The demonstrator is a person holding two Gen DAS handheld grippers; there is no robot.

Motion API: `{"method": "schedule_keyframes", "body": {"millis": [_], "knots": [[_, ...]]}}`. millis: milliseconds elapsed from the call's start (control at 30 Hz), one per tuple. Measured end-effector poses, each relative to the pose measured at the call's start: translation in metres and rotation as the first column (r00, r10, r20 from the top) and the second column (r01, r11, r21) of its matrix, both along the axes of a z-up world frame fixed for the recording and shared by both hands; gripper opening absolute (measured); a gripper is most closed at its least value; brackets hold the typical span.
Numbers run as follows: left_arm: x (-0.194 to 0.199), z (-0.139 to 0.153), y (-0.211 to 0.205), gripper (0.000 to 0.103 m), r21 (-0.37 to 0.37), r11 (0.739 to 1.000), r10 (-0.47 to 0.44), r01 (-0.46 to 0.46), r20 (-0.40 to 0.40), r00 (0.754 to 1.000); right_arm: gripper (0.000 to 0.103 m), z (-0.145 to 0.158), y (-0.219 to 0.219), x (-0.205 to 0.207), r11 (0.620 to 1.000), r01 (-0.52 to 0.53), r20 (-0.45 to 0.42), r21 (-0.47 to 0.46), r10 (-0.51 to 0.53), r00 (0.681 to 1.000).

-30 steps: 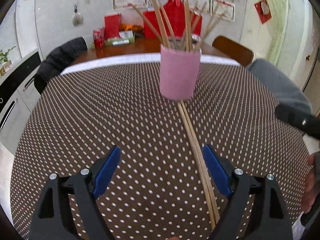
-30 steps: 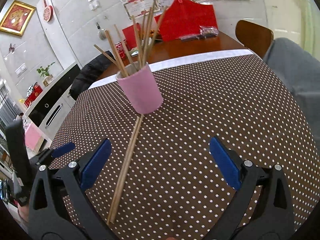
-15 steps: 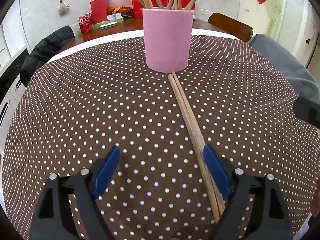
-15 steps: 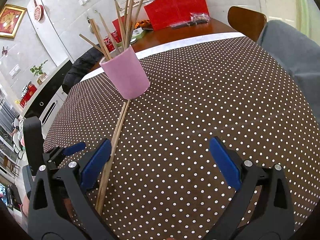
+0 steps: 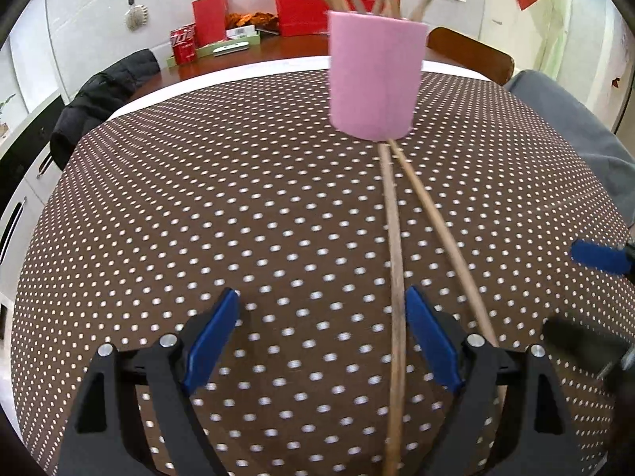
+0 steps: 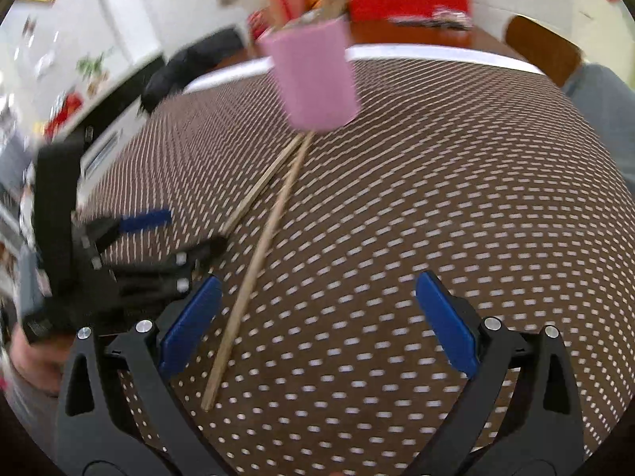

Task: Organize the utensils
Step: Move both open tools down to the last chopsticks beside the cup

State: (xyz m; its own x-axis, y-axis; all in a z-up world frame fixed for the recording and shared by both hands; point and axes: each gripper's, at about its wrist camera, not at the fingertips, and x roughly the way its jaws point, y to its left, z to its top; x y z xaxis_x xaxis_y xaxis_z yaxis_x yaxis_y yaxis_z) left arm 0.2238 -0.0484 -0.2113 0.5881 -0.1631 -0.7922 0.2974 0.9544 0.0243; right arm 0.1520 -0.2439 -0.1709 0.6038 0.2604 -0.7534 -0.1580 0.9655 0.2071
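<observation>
A pink cup (image 5: 375,75) holding several wooden chopsticks stands on the dotted brown tablecloth (image 5: 238,218); it also shows in the right wrist view (image 6: 315,77). Two loose chopsticks lie on the cloth, fanning out from the cup's base: one (image 5: 395,277) runs between my left fingers, the other (image 5: 448,246) passes to the right of them. In the right wrist view one chopstick (image 6: 254,261) lies just inside my right gripper's left finger, the other (image 6: 262,182) leads to the left gripper. My left gripper (image 5: 321,341) is open and low over the cloth. My right gripper (image 6: 317,321) is open and empty.
A wooden table with red bags (image 5: 305,4) and a drink can (image 5: 182,43) stands behind. A black jacket on a chair (image 5: 99,99) sits at the far left, a wooden chair back (image 5: 468,53) at the far right. The other gripper's blue tip (image 5: 599,258) shows at right.
The two loose chopsticks, side by side before, have splayed apart. My left gripper has shifted so one chopstick lies between its fingers. My right gripper swung quickly toward the chopsticks; its view is blurred.
</observation>
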Motion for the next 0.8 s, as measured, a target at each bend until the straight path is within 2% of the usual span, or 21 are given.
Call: {"method": "schedule_keyframes", "body": {"millis": [67,133,200,267,333,467,633,700,733,767,800], "knots": [[0.0,0.0,0.007,0.085,0.001,1.0,0.005,-0.005,0.0,1.0,0.095,-0.007,0.016,0.004,0.999,-0.029,-0.019,-0.026,0.029,0.999],[0.0,-0.001,0.01,0.085,0.001,1.0,0.01,-0.01,0.003,1.0,0.081,-0.013,0.029,0.007,0.996,-0.052,-0.021,-0.078,0.05,0.999],[-0.001,-0.001,0.013,0.085,0.001,1.0,0.009,-0.009,0.002,1.0,0.071,-0.016,0.041,0.006,0.974,-0.053,0.021,-0.222,0.059,0.998],[0.0,-0.001,0.015,0.085,0.002,1.0,0.004,-0.004,0.002,1.0,0.06,-0.015,0.036,0.007,0.976,-0.058,0.013,-0.211,0.062,0.998],[0.0,-0.001,0.014,0.085,0.009,1.0,-0.002,0.002,0.002,1.0,0.059,-0.012,0.023,0.008,0.972,-0.047,-0.003,-0.231,0.047,0.999],[0.008,0.001,-0.001,0.085,0.05,0.998,-0.035,0.035,0.004,0.999,0.059,-0.009,-0.003,0.021,0.979,-0.035,-0.033,-0.2,0.029,0.999],[0.028,0.005,-0.022,0.083,0.111,0.989,-0.097,0.098,-0.012,0.995,0.059,-0.007,0.007,0.047,0.984,-0.067,-0.051,-0.168,0.059,0.997],[0.033,0.006,-0.026,0.065,0.091,0.988,-0.122,0.124,-0.028,0.992,0.057,-0.008,0.016,0.061,0.979,-0.075,-0.053,-0.191,0.066,0.996],[0.035,0.008,-0.027,0.046,0.048,0.987,-0.154,0.157,-0.058,0.986,0.045,-0.008,0.02,0.067,0.974,-0.078,-0.052,-0.211,0.069,0.996],[0.035,0.009,-0.029,0.024,0.034,0.984,-0.17,0.173,-0.071,0.983,0.038,-0.008,0.025,0.07,0.969,-0.086,-0.048,-0.231,0.077,0.996],[0.035,0.009,-0.032,0.012,0.047,0.982,-0.177,0.181,-0.068,0.982,0.024,-0.008,0.027,0.072,0.968,-0.095,-0.05,-0.233,0.086,0.995]]}}
